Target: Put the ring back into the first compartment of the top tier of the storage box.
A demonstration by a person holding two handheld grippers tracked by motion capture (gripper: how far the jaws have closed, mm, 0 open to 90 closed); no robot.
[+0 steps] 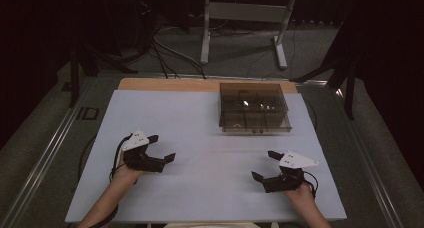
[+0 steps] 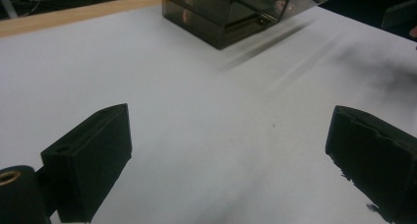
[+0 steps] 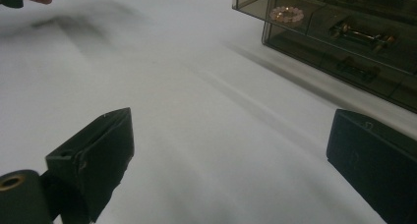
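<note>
Two forearms are seen entering from the near edge of the high view, each hand wrapped around a black claw with a pale three-cornered plate on top. The left claw (image 1: 161, 148) is held over the near left part of the white flat surface (image 1: 200, 123), its two black jaws spread wide apart with nothing between them; in the left gripper view the same left claw (image 2: 228, 150) is shown with bare white surface (image 2: 196, 111) lying between the jaws. The right claw (image 1: 266, 165) is held over the near right part, likewise spread wide and gripping nothing; in the right gripper view the right claw (image 3: 231, 150) is seen with only white surface (image 3: 172, 86) between the jaws. The two claws are kept well apart from each other, both angled toward the middle.

Farther off, right of centre near the far edge, a smoky brown transparent plastic box with inner compartments (image 1: 254, 108) is set on the surface, apart from both claws. Through its walls a ring of pale beads (image 3: 286, 13) and a gold-coloured metal piece (image 3: 361, 35) can be made out in separate compartments. A strip of bare wood (image 1: 165, 84) is exposed along the far edge of the surface. Beyond it, grey floor (image 1: 240, 48), dark cables and a pale metal stand (image 1: 245, 13) are seen
</note>
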